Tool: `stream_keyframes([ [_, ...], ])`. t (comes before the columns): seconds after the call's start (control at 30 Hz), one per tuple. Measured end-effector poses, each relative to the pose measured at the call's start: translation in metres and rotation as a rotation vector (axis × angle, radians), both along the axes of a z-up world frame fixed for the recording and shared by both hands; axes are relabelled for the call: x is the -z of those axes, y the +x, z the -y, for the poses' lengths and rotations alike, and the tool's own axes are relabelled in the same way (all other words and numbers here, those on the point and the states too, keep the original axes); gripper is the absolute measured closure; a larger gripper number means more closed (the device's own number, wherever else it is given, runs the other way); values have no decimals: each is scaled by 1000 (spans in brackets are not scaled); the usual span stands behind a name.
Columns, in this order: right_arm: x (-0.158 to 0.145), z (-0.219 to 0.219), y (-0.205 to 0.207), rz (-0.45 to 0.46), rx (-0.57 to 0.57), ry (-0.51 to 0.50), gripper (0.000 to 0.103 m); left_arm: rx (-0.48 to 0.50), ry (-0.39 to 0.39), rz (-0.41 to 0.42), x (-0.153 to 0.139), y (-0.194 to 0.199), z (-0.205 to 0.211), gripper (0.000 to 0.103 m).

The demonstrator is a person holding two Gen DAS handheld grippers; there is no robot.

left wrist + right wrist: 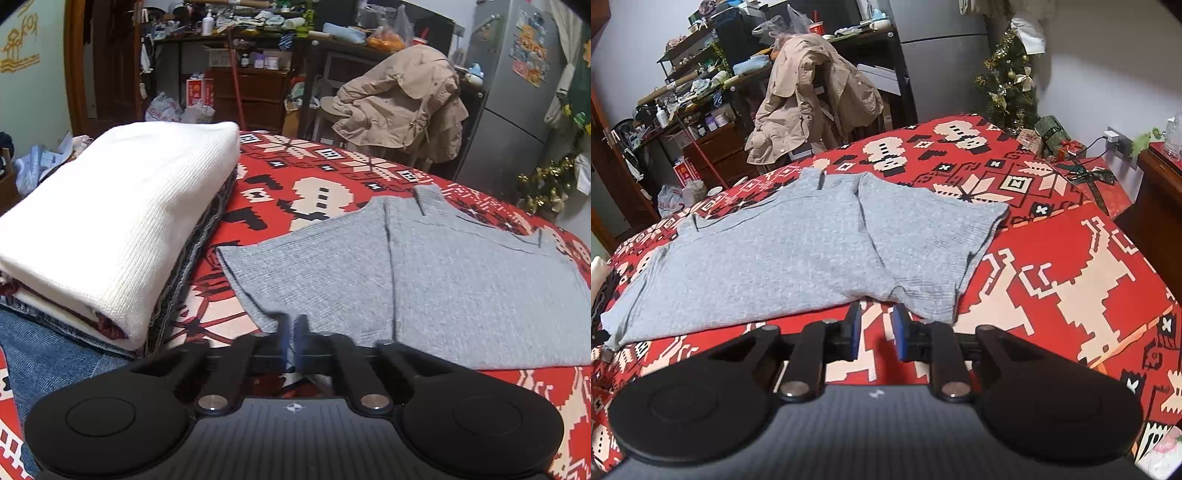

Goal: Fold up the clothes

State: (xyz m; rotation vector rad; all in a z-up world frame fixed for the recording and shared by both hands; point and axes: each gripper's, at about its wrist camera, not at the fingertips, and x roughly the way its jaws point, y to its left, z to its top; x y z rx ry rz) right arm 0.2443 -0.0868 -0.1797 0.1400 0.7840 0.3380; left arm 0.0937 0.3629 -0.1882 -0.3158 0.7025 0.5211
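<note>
Two tools tilted down | left tool (293, 325) pinching grey top (424, 280) hem | right tool (875, 325) apart

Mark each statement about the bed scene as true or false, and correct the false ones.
1. The grey knit short-sleeved top lies spread flat on the red patterned blanket. True.
2. The folded white ribbed sweater sits at the bottom of the pile of folded clothes. False: it is on top, with darker garments under it.
3. The right gripper has its blue pads apart. True.
4. The left gripper stands wide open. False: its fingers are closed together at the top's near hem.
5. A beige jacket is draped over a chair beyond the bed. True.
6. A blue tablecloth covers the bed. False: the blanket is red.
</note>
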Motion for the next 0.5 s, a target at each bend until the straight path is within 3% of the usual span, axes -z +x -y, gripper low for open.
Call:
stream_keyframes([
  [0.27, 1, 0, 1, -6, -1, 3, 80, -1, 42, -31, 1, -8, 0, 100],
  [0.37, 1, -4, 1, -2, -20, 4, 77, -7, 17, -28, -2, -8, -4, 88],
  [0.5, -2, -14, -4, 19, -74, -12, 75, -21, -49, 7, -5, -16, -8, 82],
])
